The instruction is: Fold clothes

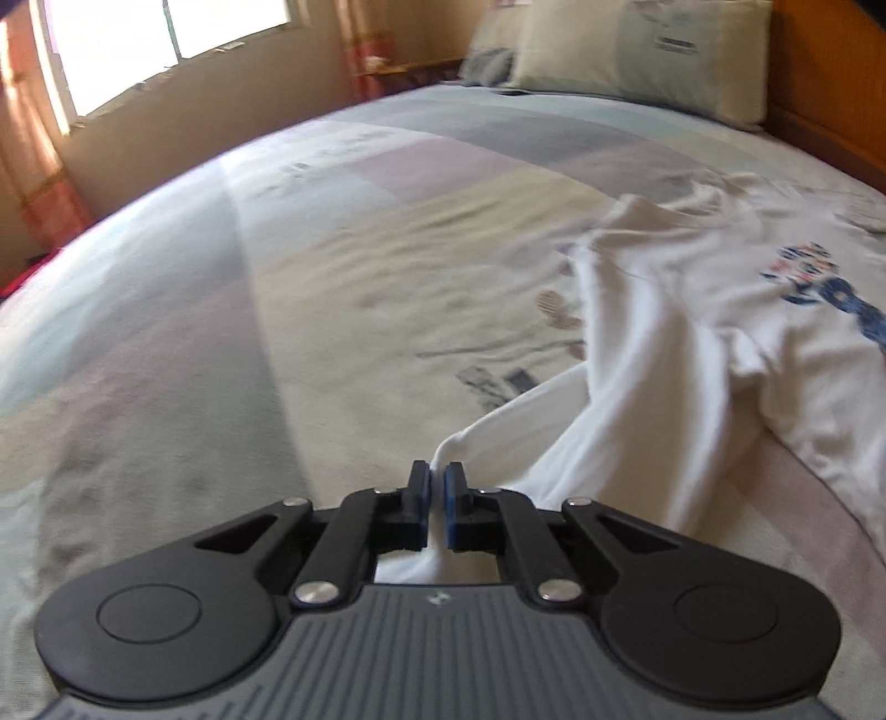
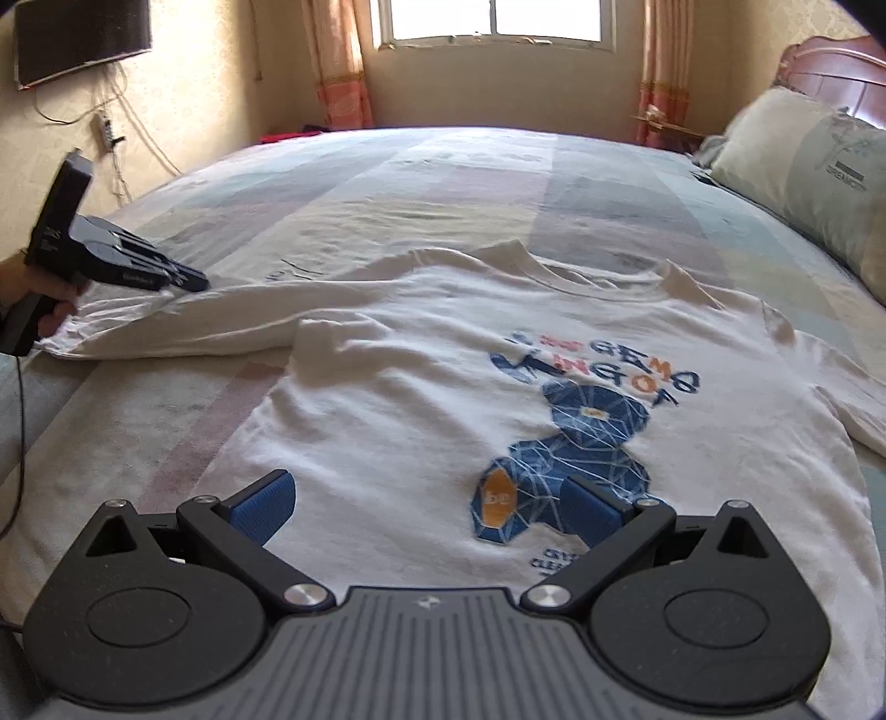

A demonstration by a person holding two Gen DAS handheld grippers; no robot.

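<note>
We have a white T-shirt [image 2: 421,399] spread face up on the bed [image 2: 387,183], its blue geometric bear print [image 2: 576,459] and coloured lettering toward the right half of the cloth as the right wrist view shows it. The collar [image 2: 587,277] lies at the far edge, pointing toward the window [image 2: 493,22]. The body lies mostly flat with soft wrinkles. The left sleeve [image 2: 183,321] is drawn out to the left in a long ridge, and the right sleeve [image 2: 864,410] lies out at the right edge of the view.

Our left gripper [image 1: 437,476] is clenched on a pinch of the white cloth: in the left wrist view its blue pads [image 1: 453,498] are nearly together with a thin fold of fabric squeezed between them, and the shirt trails away from them to the right. From the right wrist view we see that same gripper [image 2: 188,279] at the far left, at the end of the stretched sleeve, with a hand [image 2: 44,299] on its handle.

Our right gripper [image 2: 429,504] is released, its two blue pads [image 2: 266,501] spread wide above the near hem of the shirt, one over plain white cloth and the other over the lower part of the bear print. We cannot tell whether they touch the fabric.

The bedsheet is a patchwork of pale blocks. A pillow [image 2: 814,183] rests at the far right against a wooden headboard [image 2: 830,61]. Pink curtains [image 2: 338,72] flank the window.
</note>
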